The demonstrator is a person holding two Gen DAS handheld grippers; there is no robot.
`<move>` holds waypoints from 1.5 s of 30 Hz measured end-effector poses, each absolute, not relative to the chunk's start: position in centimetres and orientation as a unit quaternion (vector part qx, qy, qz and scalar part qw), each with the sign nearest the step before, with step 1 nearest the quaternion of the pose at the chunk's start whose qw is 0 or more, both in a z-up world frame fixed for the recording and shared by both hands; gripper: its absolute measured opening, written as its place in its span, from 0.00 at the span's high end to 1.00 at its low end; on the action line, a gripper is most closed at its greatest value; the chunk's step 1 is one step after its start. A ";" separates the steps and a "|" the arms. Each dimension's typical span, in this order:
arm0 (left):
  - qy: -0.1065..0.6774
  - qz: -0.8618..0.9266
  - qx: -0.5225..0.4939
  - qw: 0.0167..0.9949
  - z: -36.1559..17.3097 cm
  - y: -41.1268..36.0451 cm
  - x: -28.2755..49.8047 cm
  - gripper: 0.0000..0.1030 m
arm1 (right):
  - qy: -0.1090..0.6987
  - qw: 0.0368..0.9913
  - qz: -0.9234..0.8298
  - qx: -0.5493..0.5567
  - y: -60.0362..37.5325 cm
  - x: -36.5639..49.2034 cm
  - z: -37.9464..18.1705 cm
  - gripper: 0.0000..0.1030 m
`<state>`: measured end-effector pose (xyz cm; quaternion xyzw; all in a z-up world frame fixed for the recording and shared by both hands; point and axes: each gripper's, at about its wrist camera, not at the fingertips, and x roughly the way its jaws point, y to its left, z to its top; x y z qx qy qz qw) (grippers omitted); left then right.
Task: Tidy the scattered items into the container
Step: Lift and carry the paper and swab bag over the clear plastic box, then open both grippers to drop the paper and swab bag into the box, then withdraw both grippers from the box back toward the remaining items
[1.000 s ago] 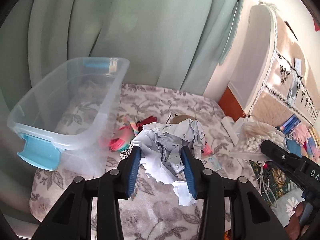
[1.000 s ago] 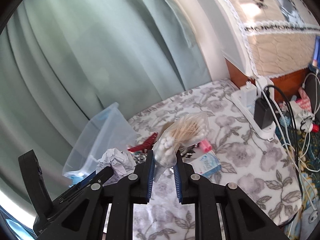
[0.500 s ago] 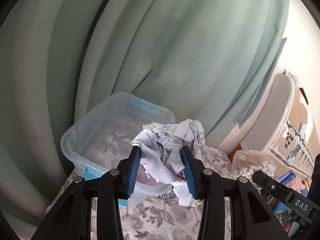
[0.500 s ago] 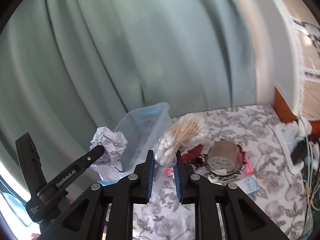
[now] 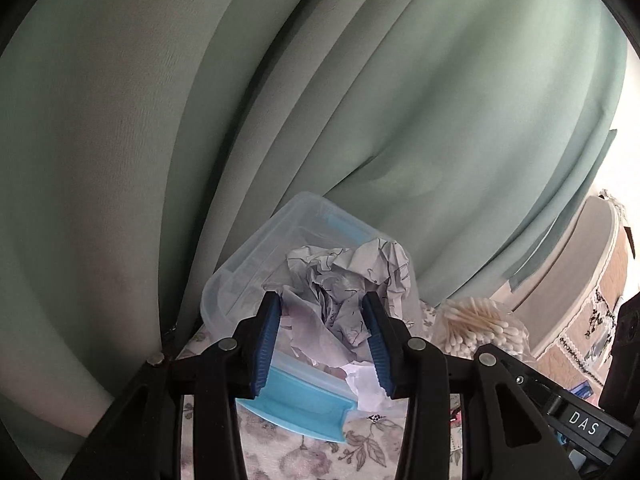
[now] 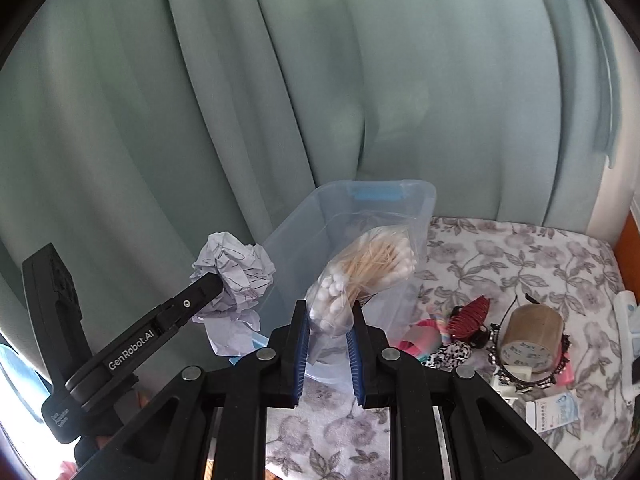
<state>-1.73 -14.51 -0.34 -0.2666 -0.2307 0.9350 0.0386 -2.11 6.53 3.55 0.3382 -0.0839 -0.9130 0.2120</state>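
Crumpled white paper (image 5: 344, 292), scribbled with dark ink, is sitting pinched between the blue pads of our left gripper (image 5: 324, 336), its fingers (image 5: 266, 340) pressing in on both sides. We are holding it up in front of the clear plastic bin (image 5: 256, 264) with the blue handles, which is standing on the floral worktop (image 6: 500, 252) against the green curtain (image 6: 280, 80). Our right gripper (image 6: 328, 344) is clamping a clear bag of cotton swabs (image 6: 360, 276), fingers (image 6: 301, 344) nearly together on the bag's lower end, the swabs fanning up before the bin's near wall. Lying on the worktop to the right of the bin, we are seeing a red hair claw (image 6: 468, 316), a roll of brown tape (image 6: 532, 340) and a pink scrunchie (image 6: 416, 336).
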 end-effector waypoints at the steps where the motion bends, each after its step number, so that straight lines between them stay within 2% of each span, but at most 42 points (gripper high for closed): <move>1: -0.233 0.934 -0.269 0.039 -0.6 -14.7 -1.9 0.57 | -0.084 0.212 -0.911 0.342 6.3 -2.3 3.3 0.81; 24: -0.225 0.923 -0.310 0.034 -2.8 -14.2 -4.4 0.53 | -0.101 0.200 -0.884 0.410 4.7 -7.3 -0.9 0.78; 30: -0.225 0.921 -0.315 0.038 -2.6 -13.8 -4.4 0.40 | -0.109 0.201 -0.882 0.413 5.3 -7.1 -1.2 0.78; 36: -0.219 0.920 -0.323 0.034 -2.1 -13.2 -3.9 0.34 | -0.112 0.204 -0.882 0.410 5.7 -6.2 -0.9 0.64; 45: -0.185 0.928 -0.320 0.041 0.0 -11.0 -2.9 0.33 | -0.123 0.195 -0.891 0.390 7.3 -3.2 0.3 0.47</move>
